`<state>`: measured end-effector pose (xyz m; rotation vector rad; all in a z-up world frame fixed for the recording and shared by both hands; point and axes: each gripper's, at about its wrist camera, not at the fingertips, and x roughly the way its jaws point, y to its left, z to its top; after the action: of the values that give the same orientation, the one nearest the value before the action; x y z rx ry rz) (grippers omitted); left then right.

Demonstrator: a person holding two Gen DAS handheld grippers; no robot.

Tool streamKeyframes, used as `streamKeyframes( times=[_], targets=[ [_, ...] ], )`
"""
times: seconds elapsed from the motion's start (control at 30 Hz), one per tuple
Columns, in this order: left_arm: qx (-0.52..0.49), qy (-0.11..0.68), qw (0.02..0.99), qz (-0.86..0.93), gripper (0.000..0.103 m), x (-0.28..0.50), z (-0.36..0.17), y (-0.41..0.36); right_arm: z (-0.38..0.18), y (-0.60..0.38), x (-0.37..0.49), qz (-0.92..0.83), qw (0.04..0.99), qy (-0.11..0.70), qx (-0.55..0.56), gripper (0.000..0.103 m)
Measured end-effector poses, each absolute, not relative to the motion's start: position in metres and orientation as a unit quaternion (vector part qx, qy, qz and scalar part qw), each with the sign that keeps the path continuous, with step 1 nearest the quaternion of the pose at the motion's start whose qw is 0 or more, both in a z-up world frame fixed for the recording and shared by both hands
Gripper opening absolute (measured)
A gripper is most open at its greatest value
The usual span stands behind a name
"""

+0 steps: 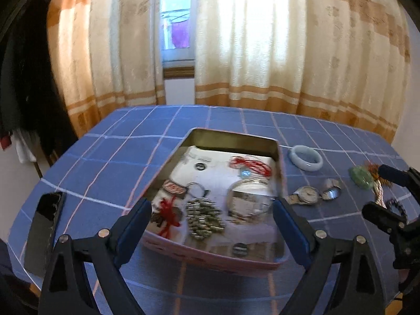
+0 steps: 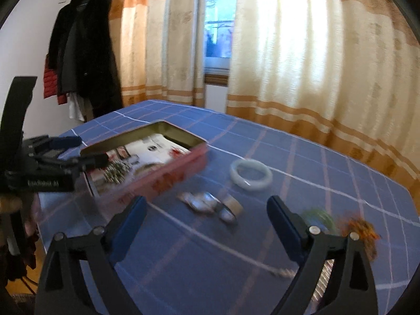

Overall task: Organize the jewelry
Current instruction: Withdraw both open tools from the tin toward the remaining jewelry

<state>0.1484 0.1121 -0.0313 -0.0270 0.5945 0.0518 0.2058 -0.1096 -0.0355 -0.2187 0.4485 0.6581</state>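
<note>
Both grippers, left (image 1: 211, 221) and right (image 2: 207, 219), stood apart, holding nothing. Best next: centre the right over the watch (image 2: 203, 202), then lift it into the tin (image 1: 279, 162).

left tool (image 2: 78, 155) body, white lettering, perhaps "GenRobot AI"

You had one open pink rectangular metal tin (image 1: 279, 173) on one blue checked tablecloth (image 1: 126, 152). Beside tin: one pale jade bangle (image 1: 306, 158), one silver wristwatch (image 1: 305, 195), one green stone pendant (image 1: 362, 178). Inside tin: two red cord pieces (image 1: 250, 165), one silver bead cluster (image 1: 204, 218). One black phone (image 1: 44, 229) at left edge.
</note>
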Motion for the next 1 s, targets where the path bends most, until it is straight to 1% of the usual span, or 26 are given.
streamKeyframes(
  times=[0.27, 0.5, 0.77, 1.0],
  targets=[
    [0.032, 0.287, 0.957, -0.032, 0.093, 0.142, -0.031, 0.044, -0.054, -0.186, 0.203, 0.246, 0.936, 0.245, -0.063, 0.095],
    [0.043, 0.3, 0.951, -0.066, 0.093, 0.146, -0.037, 0.005, -0.062, -0.235, 0.196, 0.201, 0.946, 0.252, -0.036, 0.095],
    [0.055, 0.309, 0.944, -0.101, 0.093, 0.15, -0.04, -0.034, -0.071, -0.27, 0.202, 0.167, 0.946, 0.278, -0.015, 0.095],
    [0.055, 0.32, 0.938, -0.121, 0.093, 0.166, -0.043, -0.053, -0.078, -0.274, 0.214, 0.165, 0.936, 0.31, -0.023, 0.095]
  ],
)
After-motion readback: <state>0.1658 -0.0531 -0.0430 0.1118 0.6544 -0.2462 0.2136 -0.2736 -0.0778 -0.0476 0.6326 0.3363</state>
